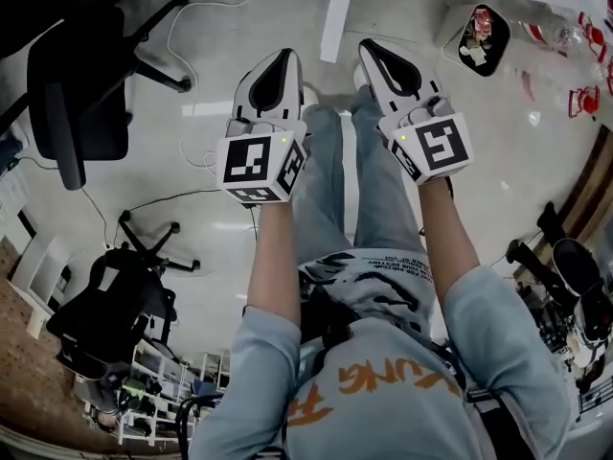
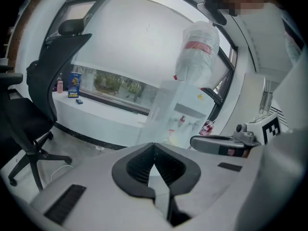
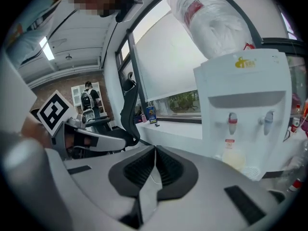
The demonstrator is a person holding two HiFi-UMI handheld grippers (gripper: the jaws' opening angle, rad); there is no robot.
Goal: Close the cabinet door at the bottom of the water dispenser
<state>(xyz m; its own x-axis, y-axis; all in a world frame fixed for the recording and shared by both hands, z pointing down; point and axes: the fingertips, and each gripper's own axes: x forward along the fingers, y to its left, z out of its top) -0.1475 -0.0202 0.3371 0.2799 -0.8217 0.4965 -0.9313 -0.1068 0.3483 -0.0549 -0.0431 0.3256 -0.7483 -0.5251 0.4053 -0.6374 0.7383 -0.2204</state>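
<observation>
The left gripper [image 2: 154,146] and right gripper [image 3: 155,148] are closed, empty. The water dispenser [image 3: 245,109] stands at two o'clock; cabinet door unseen, so a push may miss.

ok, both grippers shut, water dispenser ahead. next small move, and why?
Probably lower the right gripper toward the base of the water dispenser, moving closer. Both it and the left gripper are shut and empty; the taps show in the right gripper view, but the bottom cabinet door is out of sight below.

Orange letters "UNG" on the shirt [image 1: 383,381] — rest illegible.
</observation>
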